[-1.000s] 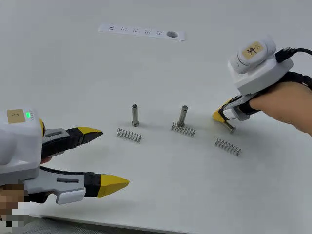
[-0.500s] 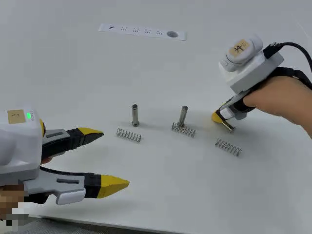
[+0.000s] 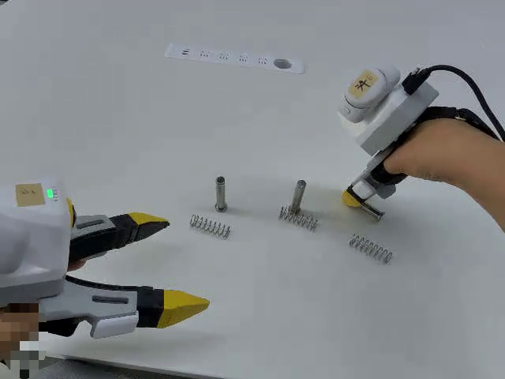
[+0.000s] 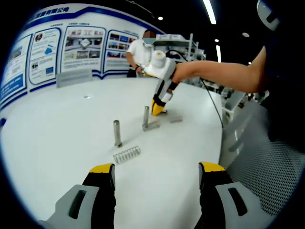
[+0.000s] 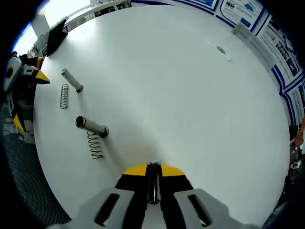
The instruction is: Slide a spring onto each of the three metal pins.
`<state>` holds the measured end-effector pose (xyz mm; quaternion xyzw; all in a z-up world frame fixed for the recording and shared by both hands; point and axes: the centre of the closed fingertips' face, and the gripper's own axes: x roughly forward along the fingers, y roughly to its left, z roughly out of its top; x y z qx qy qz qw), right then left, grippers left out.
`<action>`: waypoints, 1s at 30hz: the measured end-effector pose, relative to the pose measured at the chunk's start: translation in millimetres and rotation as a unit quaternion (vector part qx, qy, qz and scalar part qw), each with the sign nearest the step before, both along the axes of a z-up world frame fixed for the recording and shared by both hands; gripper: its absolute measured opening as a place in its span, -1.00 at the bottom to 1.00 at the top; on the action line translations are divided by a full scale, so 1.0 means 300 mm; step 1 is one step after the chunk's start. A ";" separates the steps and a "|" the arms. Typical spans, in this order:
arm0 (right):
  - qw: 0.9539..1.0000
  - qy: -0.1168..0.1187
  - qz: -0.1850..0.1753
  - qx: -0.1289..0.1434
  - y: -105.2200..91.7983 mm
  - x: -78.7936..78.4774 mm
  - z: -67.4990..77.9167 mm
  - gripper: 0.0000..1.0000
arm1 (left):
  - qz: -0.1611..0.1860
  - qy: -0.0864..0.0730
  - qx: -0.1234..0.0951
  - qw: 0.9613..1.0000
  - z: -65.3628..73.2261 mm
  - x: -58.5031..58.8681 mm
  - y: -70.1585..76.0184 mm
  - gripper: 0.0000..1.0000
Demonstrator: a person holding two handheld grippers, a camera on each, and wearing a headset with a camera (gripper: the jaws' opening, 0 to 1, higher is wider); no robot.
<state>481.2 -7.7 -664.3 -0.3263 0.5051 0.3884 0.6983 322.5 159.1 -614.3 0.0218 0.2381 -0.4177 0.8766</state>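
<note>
Presently the third pin (image 3: 371,209) is clamped between the fingers (image 5: 136,171) of the right gripper (image 3: 355,197). It is tilted low, with its headed end toward the right spring (image 3: 370,248). Whether that end touches the tabletop (image 3: 276,324) cannot be told.

Against the picture of a second ago, the gripper's body has swung up and now stands steeper over the pin. The pin itself sits at much the same spot. Judgement: the pin has been taken in hand, likely to be lifted or stood upright. In the right gripper view the fingers are closed down on its shaft.

The left pin (image 3: 221,193) and middle pin (image 3: 298,196) stand upright and bare. The left spring (image 3: 210,227) lies just beside the left pin. The middle spring (image 3: 299,219) lies against the foot of the middle pin. No spring is on any pin, so all three placements remain outstanding.

The left gripper (image 3: 181,262) has stayed low at the near edge, well apart from the work. Its fingers are spread wide and hold nothing. A power strip (image 3: 234,58) lies at the far side, uninvolved.
</note>
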 end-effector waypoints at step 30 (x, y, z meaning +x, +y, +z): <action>0.987 -0.070 -0.065 0.128 -0.019 -0.008 0.123 -0.82 | -0.002 -0.009 -0.001 1.000 0.018 0.003 -0.002 0.43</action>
